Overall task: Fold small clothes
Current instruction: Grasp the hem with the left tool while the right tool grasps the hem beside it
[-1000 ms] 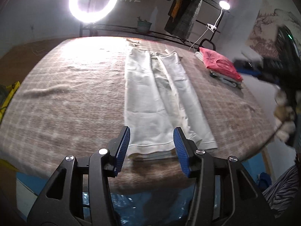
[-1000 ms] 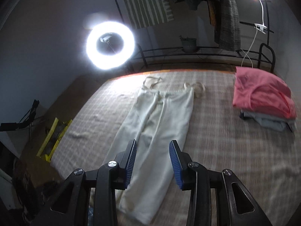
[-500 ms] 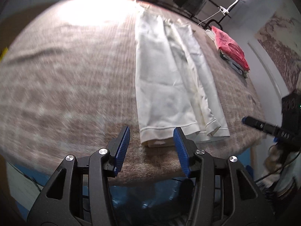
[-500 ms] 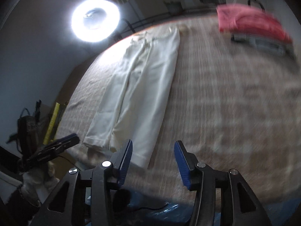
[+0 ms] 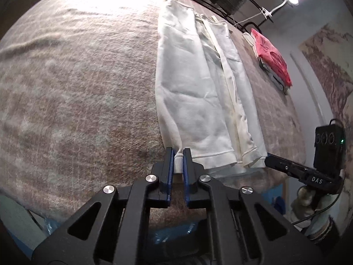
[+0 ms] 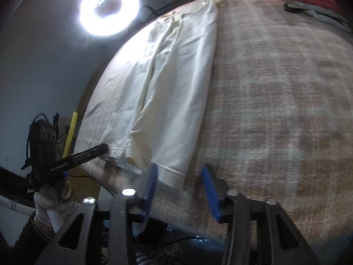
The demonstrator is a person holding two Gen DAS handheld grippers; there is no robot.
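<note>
Plaid woollen blanket (image 5: 77, 92) on a bed, with white trousers (image 5: 194, 92) laid lengthwise, hems at the near edge.

Soft, creased trousers, folded leg over leg: left gripper (image 5: 178, 161) is clamped on the left hem corner; right gripper (image 6: 178, 176) is closing around the right hem corner (image 6: 174, 174), pads not yet pressing. Risk: a thin pinch catches one layer only, so the legs separate when lifted. Folded red garment (image 5: 272, 55) lies well apart.
</note>
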